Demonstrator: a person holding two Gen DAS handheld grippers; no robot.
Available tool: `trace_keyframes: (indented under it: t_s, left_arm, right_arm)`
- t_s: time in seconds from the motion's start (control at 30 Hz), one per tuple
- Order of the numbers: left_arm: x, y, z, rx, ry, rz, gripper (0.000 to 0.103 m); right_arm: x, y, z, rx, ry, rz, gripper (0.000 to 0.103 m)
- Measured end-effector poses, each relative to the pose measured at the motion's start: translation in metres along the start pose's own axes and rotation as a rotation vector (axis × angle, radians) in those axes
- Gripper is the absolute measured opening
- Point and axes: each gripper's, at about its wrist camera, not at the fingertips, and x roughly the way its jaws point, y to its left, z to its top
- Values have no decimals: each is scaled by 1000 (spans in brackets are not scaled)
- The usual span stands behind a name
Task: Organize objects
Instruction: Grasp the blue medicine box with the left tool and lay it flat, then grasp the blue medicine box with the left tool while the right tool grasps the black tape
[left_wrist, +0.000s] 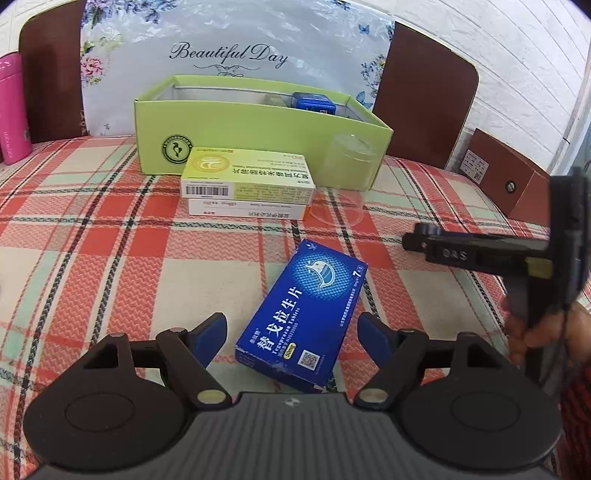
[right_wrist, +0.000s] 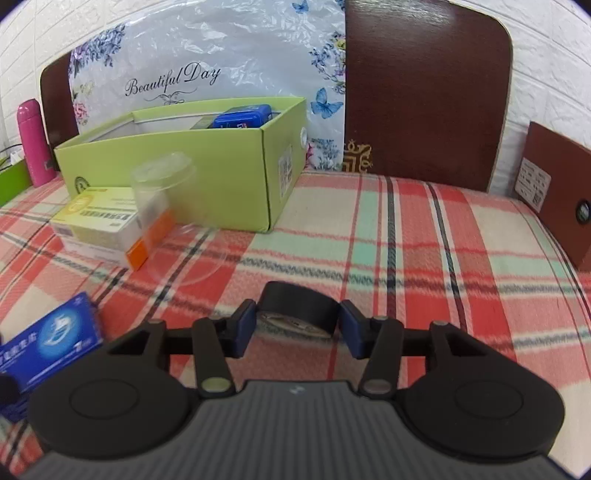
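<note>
A blue tablet box (left_wrist: 301, 317) lies flat on the plaid cloth, with its near end between the fingers of my left gripper (left_wrist: 291, 332). That gripper is open and its pads stand clear of the box's sides. In the right wrist view the same blue box (right_wrist: 51, 343) shows at the lower left. My right gripper (right_wrist: 297, 321) is shut on a small black round object (right_wrist: 299, 304), with a blue pad against each side, low over the cloth. From the left wrist view the right gripper's fingers (left_wrist: 461, 251) reach in from the right edge, held by a hand (left_wrist: 546, 332).
A green open box (left_wrist: 258, 129) at the back holds a blue tin (left_wrist: 314, 103). Before it, a yellow medicine box (left_wrist: 247, 173) is stacked on a white one (left_wrist: 243, 210), beside an upturned clear cup (left_wrist: 343, 173). A pink bottle (left_wrist: 13, 110) stands far left, a brown box (left_wrist: 509, 177) far right.
</note>
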Motion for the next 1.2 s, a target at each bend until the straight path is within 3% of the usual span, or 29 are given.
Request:
trace_keyframes:
  t_s: [0.1, 0.17, 0.23, 0.37, 0.7, 0.87, 1.1, 1.13, 1.2]
  left_arm:
    - [7, -4, 4, 13, 12, -3, 81]
    - [11, -6, 6, 19, 7, -10, 81]
    - [15, -8, 9, 20, 6, -16, 81]
    - [26, -12, 13, 24, 20, -28, 81]
    - [31, -16, 10, 88, 20, -27, 79]
    - [32, -19, 10, 119, 22, -20, 76]
    - [35, -19, 9, 146, 15, -7, 76]
    - [36, -19, 9, 147, 16, -4, 75]
    - [36, -19, 10, 148, 13, 16, 67]
  right_arm:
    - [-18, -2, -10, 101, 53, 60, 52]
    - [-32, -1, -17, 148, 68, 136, 73]
    - [-45, 1, -23, 142, 45, 191, 78]
    - [-47, 7, -30, 52, 26, 109, 78]
    - [-25, 14, -25, 51, 28, 28, 78]
    - [-17, 14, -18, 82, 22, 9, 72]
    - [-10, 21, -17, 55, -2, -12, 50]
    - [-10, 22, -18, 47, -7, -17, 44]
    - [-10, 22, -19, 34, -14, -27, 41]
